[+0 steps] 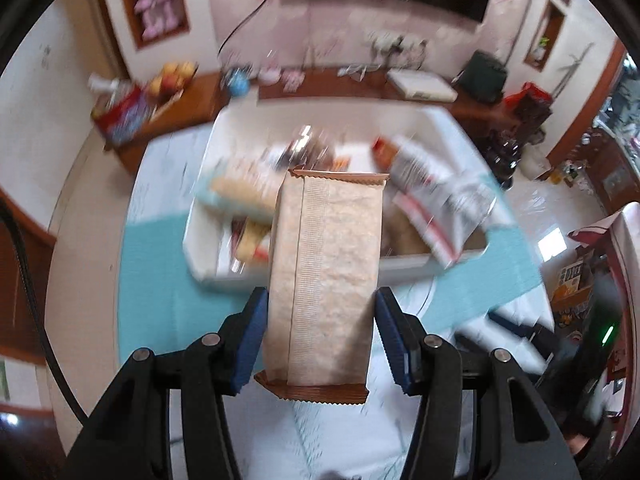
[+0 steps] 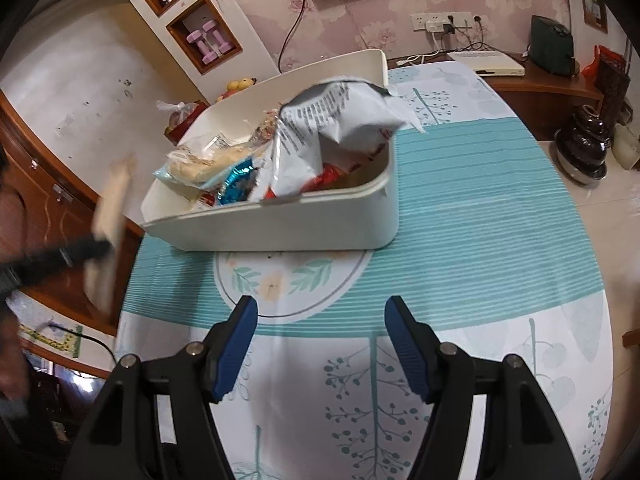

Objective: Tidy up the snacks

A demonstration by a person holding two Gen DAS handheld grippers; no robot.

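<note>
My left gripper [image 1: 320, 300] is shut on a long tan snack packet [image 1: 326, 272] with brown crimped ends, held in the air in front of the white bin [image 1: 208, 236]. The bin holds several snacks, among them a silver-and-red bag [image 1: 436, 200]. In the right wrist view the same bin [image 2: 304, 224] stands on the table with the silver bag [image 2: 340, 120] sticking out on top. My right gripper [image 2: 320, 312] is open and empty above the tablecloth, near the bin's front wall. The left gripper with its tan packet [image 2: 108, 216] shows blurred at the far left.
The table carries a teal and white tablecloth [image 2: 480, 208]. A wooden sideboard [image 2: 552, 92] along the pink wall holds a white box [image 2: 486, 65] and a dark green device [image 2: 550, 46]. A black jar [image 2: 582, 144] stands on the floor at the right.
</note>
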